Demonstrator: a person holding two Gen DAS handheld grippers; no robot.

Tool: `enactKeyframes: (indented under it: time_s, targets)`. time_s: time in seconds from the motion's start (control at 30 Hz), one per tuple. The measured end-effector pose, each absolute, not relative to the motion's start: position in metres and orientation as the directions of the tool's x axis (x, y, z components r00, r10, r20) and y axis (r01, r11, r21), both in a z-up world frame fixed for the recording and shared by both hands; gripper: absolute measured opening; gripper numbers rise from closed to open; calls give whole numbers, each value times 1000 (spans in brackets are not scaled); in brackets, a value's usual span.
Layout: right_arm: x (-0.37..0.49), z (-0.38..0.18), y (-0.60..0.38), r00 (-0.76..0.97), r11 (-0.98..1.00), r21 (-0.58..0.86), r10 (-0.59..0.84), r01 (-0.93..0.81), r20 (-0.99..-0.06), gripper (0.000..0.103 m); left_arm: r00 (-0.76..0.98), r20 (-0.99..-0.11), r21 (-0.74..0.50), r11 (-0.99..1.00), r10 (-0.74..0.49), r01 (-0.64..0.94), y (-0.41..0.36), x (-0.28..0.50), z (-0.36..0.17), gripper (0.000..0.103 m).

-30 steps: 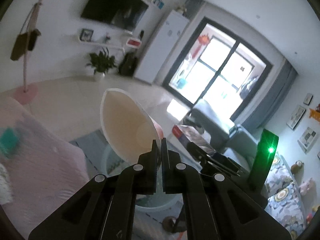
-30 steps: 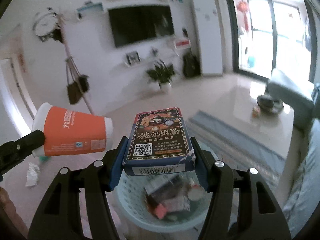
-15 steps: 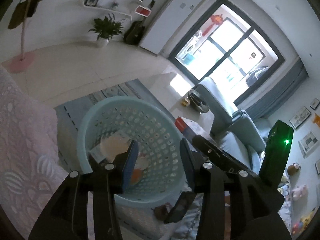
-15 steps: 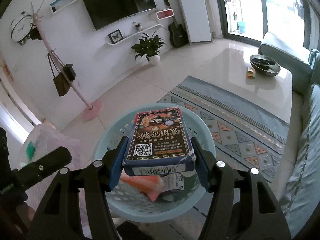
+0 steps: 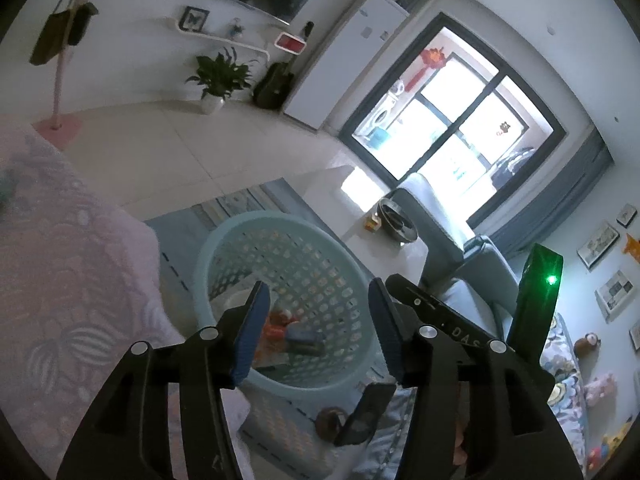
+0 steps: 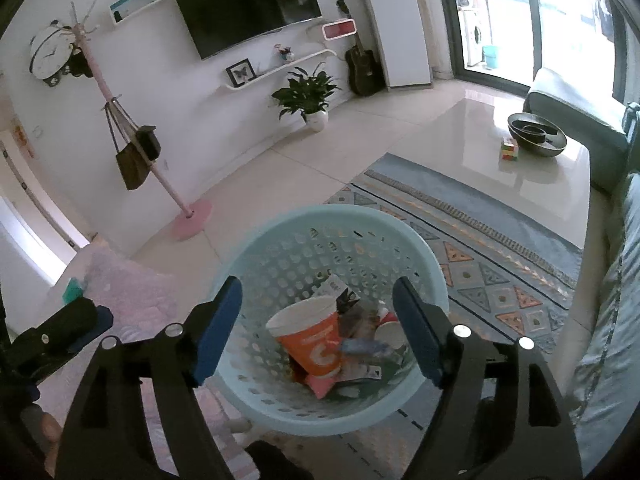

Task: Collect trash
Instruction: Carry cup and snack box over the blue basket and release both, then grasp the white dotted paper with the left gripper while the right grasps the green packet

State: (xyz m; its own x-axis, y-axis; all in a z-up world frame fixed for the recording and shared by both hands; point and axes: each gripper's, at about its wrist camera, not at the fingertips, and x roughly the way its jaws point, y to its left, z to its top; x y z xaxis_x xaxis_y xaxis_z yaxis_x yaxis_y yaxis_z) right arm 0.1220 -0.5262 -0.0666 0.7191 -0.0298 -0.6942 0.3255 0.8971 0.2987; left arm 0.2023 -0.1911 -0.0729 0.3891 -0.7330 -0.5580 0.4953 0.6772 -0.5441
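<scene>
A pale blue perforated basket [image 6: 420, 248] [image 5: 224, 236] stands on the rug below both grippers. Inside it lie an orange paper cup [image 6: 316, 340], a blurred blue-edged box [image 6: 364, 347] and several other wrappers. My right gripper [image 6: 318, 326] hangs over the basket, its jaws opening with nothing between the pads. In the left wrist view my left gripper [image 5: 318, 320] is also above the basket, jaws opening and empty, with the orange cup [image 5: 276, 326] and the box [image 5: 304, 338] seen past its fingers. The left gripper's tip [image 6: 76, 320] shows at the left edge of the right wrist view.
A pink patterned cushion [image 5: 72, 280] [image 6: 132, 284] lies left of the basket. A glossy low table [image 6: 520, 176] with a dark bowl [image 6: 536, 134] stands beyond the patterned rug [image 6: 500, 264]. A pink coat stand [image 6: 188, 216], a potted plant [image 6: 308, 96] and a sofa [image 5: 472, 292] ring the room.
The left gripper let go of the orange cup, which now lies in the basket. The right gripper opened and its dark printed box dropped into the basket. Both grippers sank lower.
</scene>
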Motion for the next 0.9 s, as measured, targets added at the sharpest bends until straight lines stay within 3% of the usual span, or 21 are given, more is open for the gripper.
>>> enactKeyframes:
  time_s: [0.23, 0.57, 0.8, 0.9]
  targets:
    - [114, -37, -494, 763, 925, 289, -2, 247, -646, 74, 451, -518, -544, 687, -727, 483, -150, 191, -52, 52]
    - [117, 0, -416, 826, 962, 263, 87, 75, -557, 77, 672, -495, -410, 830, -551, 378, -52, 171, -13, 73]
    - [135, -1, -341, 825, 973, 226, 168, -50, -539, 76, 785, -562, -220, 962, -260, 162, 13, 178, -21, 77]
    - [147, -1, -307, 818, 979, 176, 186, -106, -544, 76, 733, -627, -223, 962, -264, 155, 30, 195, -38, 77]
